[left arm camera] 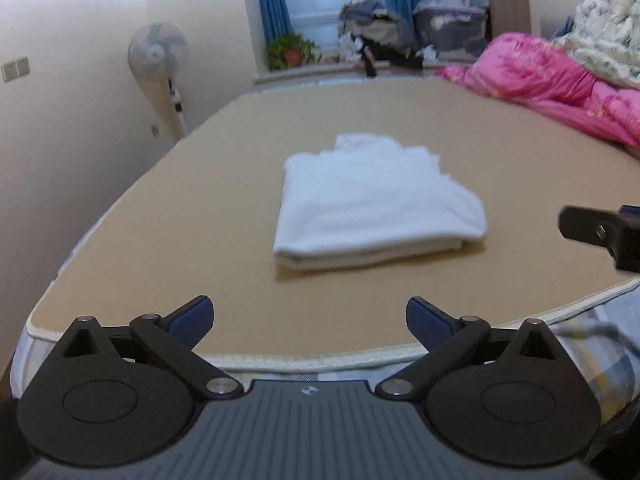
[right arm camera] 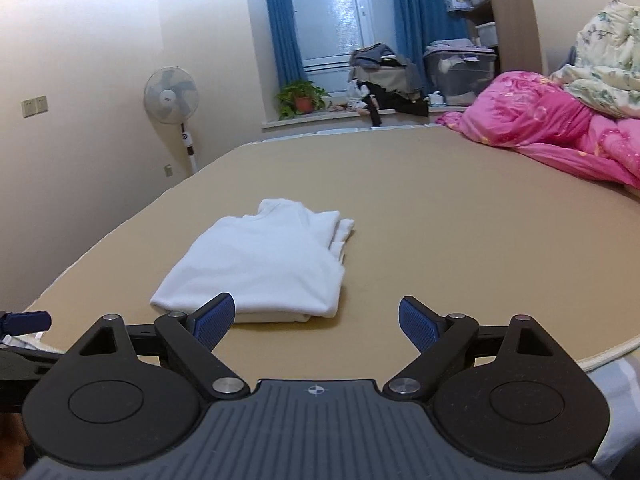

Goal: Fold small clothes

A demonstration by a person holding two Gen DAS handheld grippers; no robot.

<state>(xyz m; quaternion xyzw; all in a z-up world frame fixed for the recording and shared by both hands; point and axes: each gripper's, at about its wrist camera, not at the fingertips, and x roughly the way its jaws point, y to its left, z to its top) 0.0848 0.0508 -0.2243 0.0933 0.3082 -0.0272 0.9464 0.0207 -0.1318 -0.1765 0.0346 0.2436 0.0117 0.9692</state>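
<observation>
Shirt [left arm camera: 376,204]: white, folded into a neat stack, lying flat on the tan mattress [left arm camera: 200,264], near its front edge.

Left gripper [left arm camera: 310,322]: jaws spread wide, nothing between them; shirt at 12 o'clock, apart from the fingers.

Right gripper [right arm camera: 316,322]: jaws spread wide, empty; shirt at 11 o'clock, its near edge just behind the left finger.

Pink quilt [right arm camera: 560,132]: heaped at 2 o'clock.

Fan [right arm camera: 171,95]: standing at 10 o'clock by the wall.
</observation>
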